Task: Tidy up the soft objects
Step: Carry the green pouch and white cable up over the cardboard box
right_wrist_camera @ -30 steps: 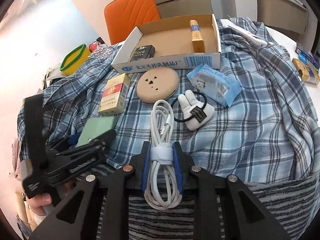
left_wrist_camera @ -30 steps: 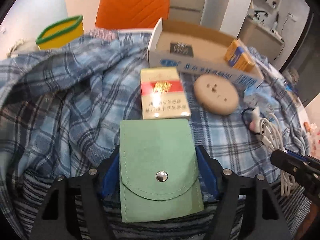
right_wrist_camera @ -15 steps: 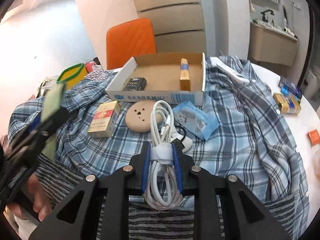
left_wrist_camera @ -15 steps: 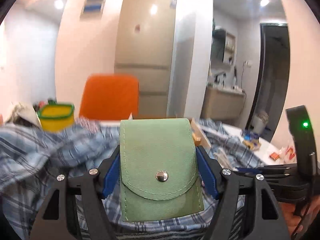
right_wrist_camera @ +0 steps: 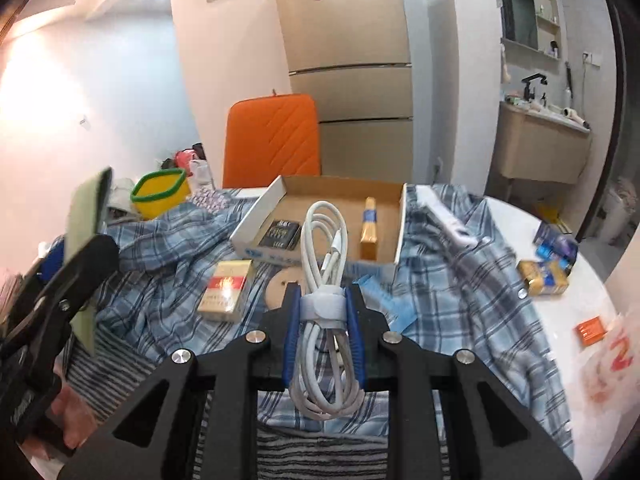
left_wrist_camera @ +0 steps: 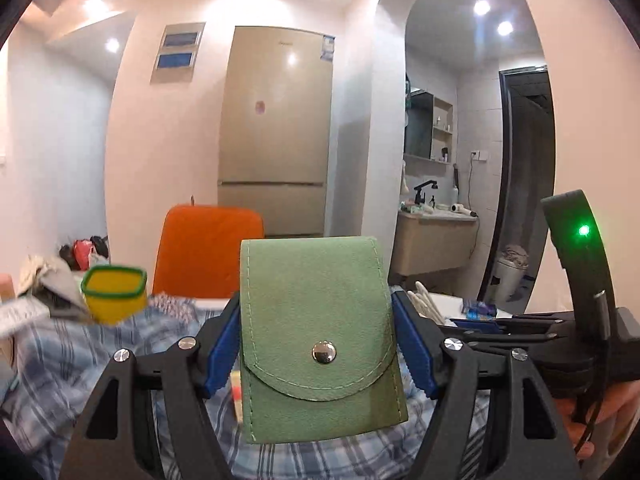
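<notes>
Green pouch (left_wrist_camera: 320, 336) (snap shut) hides the cardboard box (right_wrist_camera: 336, 216) behind.

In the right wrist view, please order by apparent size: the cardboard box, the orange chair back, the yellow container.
1. Cardboard box and orange chair back: they look nearly equal, and the chair stands farther away, so no ranking.
2. Yellow container: clearly smallest.
</notes>
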`<state>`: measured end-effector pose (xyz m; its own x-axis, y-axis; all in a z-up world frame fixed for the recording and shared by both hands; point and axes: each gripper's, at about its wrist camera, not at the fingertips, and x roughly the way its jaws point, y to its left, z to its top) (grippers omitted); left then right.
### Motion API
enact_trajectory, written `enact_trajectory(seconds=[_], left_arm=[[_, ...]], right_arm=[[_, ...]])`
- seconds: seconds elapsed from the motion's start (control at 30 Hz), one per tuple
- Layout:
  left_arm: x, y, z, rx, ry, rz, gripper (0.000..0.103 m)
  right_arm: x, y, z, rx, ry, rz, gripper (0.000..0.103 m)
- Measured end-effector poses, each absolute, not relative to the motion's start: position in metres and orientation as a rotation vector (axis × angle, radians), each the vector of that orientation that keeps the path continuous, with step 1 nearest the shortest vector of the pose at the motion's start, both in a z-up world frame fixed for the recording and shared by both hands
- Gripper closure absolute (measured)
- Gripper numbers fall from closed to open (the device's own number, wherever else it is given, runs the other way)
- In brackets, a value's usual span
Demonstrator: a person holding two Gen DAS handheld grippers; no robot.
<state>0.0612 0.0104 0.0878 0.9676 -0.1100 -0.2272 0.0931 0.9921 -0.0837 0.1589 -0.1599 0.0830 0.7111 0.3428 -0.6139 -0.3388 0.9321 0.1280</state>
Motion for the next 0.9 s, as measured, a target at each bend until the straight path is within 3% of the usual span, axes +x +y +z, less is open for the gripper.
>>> enact_trajectory(seconds=[0.43,0.9], left_arm=[[0.106,-0.002,0.160,-0.062,0.151,-0.107,0.030],[0.206,0.016,0.196,-0.054,0.148,-0.040,0.031]], right_arm=[[0.181,-0.156,0.156,0.008,0.551,0.354,0.082],[0.270,-0.141,0.179,0.092,0.501,0.293,0.082]])
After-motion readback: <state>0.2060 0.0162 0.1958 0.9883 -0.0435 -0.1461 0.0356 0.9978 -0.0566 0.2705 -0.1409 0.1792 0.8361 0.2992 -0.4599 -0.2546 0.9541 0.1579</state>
